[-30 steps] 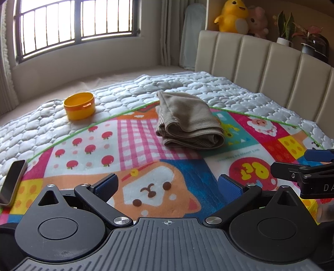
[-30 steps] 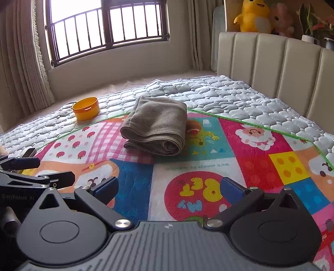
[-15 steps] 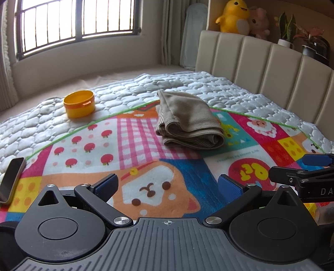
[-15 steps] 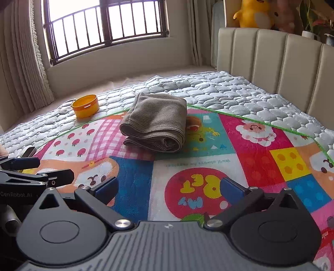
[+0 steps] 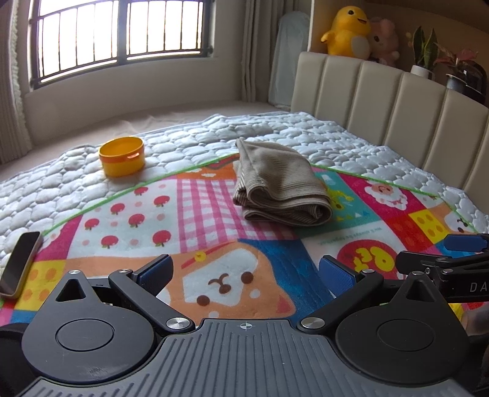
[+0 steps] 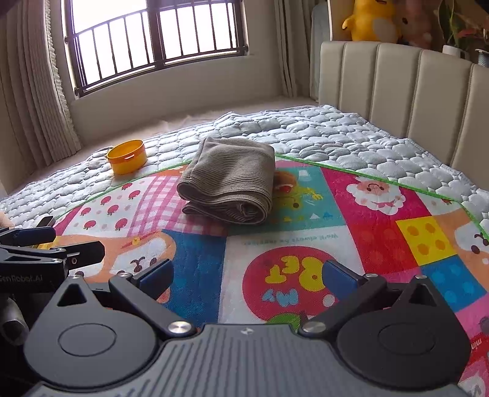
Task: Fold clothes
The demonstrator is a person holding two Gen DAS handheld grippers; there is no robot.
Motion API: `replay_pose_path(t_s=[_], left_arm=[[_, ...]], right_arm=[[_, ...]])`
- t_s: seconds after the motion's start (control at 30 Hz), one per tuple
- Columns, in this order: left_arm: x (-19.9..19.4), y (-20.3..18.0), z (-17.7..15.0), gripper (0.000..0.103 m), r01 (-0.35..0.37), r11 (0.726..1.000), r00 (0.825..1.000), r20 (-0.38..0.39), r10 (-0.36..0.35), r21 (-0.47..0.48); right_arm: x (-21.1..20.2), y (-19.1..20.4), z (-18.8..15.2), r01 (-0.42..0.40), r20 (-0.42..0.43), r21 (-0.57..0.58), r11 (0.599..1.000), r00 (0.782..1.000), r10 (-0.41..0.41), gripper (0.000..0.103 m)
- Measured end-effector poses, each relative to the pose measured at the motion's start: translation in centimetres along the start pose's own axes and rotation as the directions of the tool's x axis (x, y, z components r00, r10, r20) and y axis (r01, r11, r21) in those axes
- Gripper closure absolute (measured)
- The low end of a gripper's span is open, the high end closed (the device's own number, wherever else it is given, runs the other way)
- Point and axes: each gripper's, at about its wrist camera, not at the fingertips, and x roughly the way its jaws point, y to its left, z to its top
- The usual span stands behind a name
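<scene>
Both grippers have pulled back a bit from the folded taupe ribbed-knit garment (image 5: 282, 189), which lies w/ its far edge on the grey quilt, the rest on the colourful cartoon play mat (image 5: 214, 232). Your left gripper (image 5: 244, 271) & right gripper (image 6: 248, 276) gape wide, holding nothing, probably since folding looks done.

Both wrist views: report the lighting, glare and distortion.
Left wrist view: window blown out to white, headboard bowed by the fisheye, folded brown garment sharp. Right wrist view: same blown-out window, yellow plush toy on the shelf smeared soft, curtain bent at the edge.
</scene>
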Motion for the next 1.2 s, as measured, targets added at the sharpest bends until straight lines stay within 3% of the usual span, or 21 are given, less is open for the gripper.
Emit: replay_pose_path(t_s=[1.2], left_arm=[[0.09,-0.24,-0.15,0.000,-0.006,1.000,1.000,-0.013,0.006,0.020]], right_arm=[[0.00,-0.12,-0.03,-0.006,-0.004,0.006,1.000,1.000,0.006,0.000]])
